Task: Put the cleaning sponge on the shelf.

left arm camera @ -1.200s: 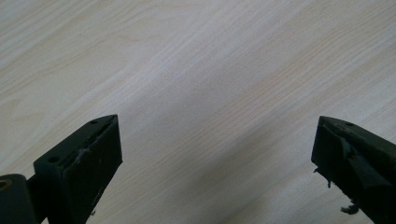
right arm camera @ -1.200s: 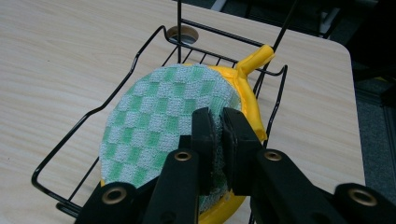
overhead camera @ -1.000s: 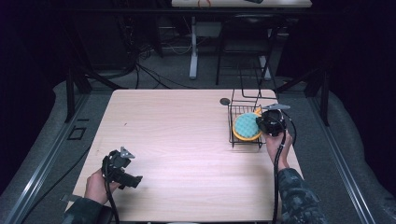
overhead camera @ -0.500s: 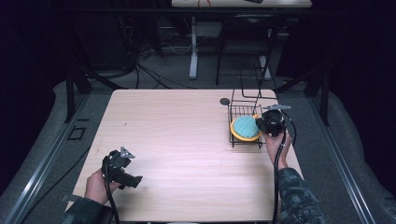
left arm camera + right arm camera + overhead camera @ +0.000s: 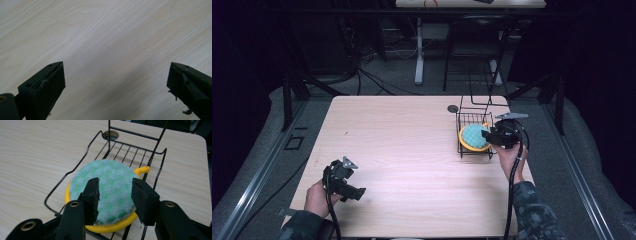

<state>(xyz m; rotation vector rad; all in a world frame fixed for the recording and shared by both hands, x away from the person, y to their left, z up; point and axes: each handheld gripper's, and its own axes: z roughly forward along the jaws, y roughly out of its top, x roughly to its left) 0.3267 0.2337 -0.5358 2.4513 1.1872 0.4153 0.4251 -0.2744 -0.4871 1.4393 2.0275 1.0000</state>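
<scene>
A round green-checked pad [image 5: 472, 135] with a yellow rim lies in a black wire basket [image 5: 473, 114] at the table's right side. My right gripper [image 5: 486, 134] reaches into the basket from the right. In the right gripper view its jaws stand partly apart [image 5: 115, 187] over the near part of the pad [image 5: 112, 173], inside the wire basket [image 5: 137, 146]; I see no grip on the cloth. My left gripper [image 5: 358, 192] is held low near the table's front left. Its jaws are wide apart [image 5: 116, 66] over bare wood.
The light wooden table [image 5: 402, 145] has a round cable hole [image 5: 453, 108] just behind the basket, shown too in the right gripper view [image 5: 111, 135]. The basket has a tall wire back. Beyond the table are dark floor, cables and desk legs.
</scene>
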